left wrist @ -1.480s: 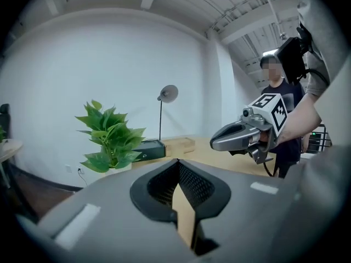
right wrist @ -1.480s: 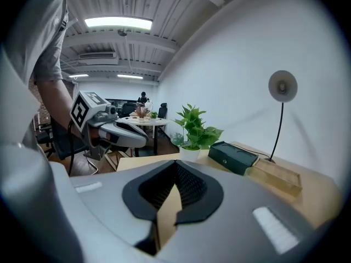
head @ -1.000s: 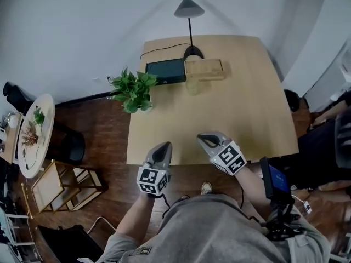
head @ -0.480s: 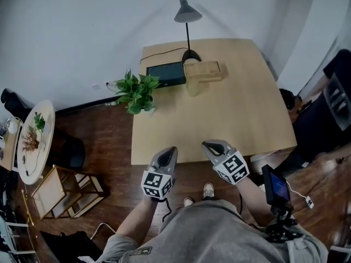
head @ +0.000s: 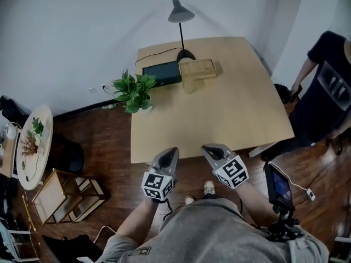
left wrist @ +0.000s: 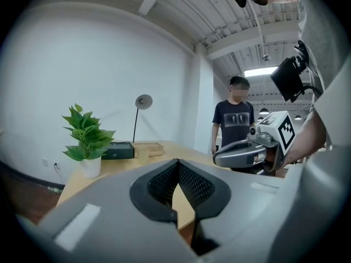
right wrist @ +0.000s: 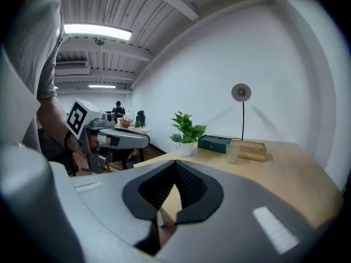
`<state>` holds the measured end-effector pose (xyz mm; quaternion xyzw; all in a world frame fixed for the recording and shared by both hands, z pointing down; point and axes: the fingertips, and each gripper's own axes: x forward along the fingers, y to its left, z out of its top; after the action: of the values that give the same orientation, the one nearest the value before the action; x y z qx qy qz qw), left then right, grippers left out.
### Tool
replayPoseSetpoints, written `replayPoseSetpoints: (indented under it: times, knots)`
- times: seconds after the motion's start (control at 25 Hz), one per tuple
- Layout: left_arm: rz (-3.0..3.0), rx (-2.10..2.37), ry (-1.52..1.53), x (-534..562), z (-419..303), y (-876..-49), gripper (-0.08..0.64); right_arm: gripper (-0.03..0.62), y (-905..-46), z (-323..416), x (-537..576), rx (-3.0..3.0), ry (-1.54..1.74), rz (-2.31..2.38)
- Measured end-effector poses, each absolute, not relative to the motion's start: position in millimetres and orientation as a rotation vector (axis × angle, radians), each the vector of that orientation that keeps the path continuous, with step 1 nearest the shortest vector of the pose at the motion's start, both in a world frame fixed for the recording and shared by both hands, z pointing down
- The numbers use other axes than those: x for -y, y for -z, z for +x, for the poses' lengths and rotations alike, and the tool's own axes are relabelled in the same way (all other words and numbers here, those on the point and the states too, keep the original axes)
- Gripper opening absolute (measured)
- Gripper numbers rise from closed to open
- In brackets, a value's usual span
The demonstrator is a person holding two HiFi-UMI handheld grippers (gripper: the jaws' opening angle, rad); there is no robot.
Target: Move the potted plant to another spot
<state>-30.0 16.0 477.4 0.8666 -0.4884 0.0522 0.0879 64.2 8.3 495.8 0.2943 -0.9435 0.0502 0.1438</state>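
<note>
A leafy green potted plant [head: 133,91] in a small white pot stands at the far left edge of the wooden table [head: 230,114]; it also shows in the left gripper view [left wrist: 86,138] and the right gripper view [right wrist: 186,131]. My left gripper [head: 172,151] hovers just off the table's near edge, shut and empty. Beside it my right gripper [head: 207,148] is likewise shut with nothing in it. Both point toward the table, well short of the plant.
A black desk lamp [head: 178,21], a dark green box [head: 161,73], a wooden box [head: 197,68] and a glass [head: 188,84] sit at the table's far side. A person [head: 329,86] stands at the right. A round side table [head: 33,141] and a shelf [head: 57,193] stand left.
Both grippers stayed shut, side by side at the table's near edge. The whole view shifted, and the person at the right came further into sight.
</note>
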Motion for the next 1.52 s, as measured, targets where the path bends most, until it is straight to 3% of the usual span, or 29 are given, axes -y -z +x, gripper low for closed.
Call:
replayPoseSetpoints:
  times: [1.52]
  knots:
    - [2.61,1.378,-0.152,-10,-14,-478,-0.008,0.005,-481,74,9,2.702,-0.132,0.955]
